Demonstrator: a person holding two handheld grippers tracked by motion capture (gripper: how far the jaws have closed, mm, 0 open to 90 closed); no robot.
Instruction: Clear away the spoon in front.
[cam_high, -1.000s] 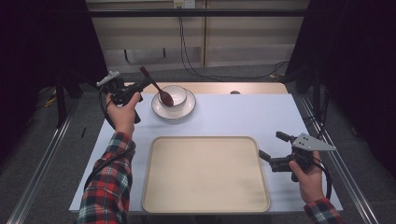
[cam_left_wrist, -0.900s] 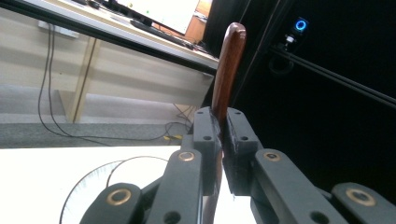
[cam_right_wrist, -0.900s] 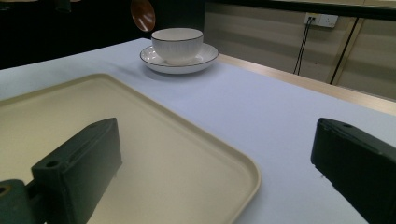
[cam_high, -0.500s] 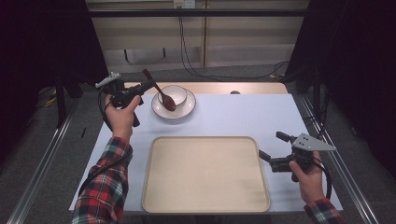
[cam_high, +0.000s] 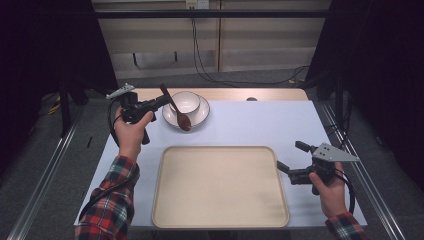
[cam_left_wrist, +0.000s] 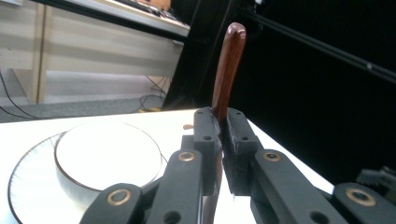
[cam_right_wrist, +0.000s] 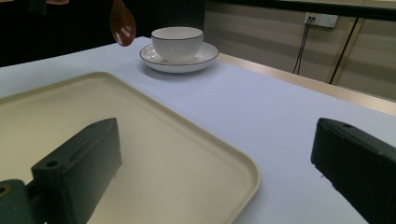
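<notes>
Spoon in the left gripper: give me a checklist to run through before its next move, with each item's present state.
1. Left gripper shut on the spoon handle: ok.
2. Spoon lifted off the table, bowl end down: ok.
3. Spoon out of the cup and off the saucer: ok.
4. Tray bare, ready for a put-down: ok.
5. Right gripper open, beside the tray's right edge: ok.
6. Firmness of the grip on the handle: cannot tell.

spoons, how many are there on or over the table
1. The wooden spoon is clamped by its handle in the left hand-held gripper, held in the air with its bowl end over the near rim of the saucer. None other in sight.
</notes>
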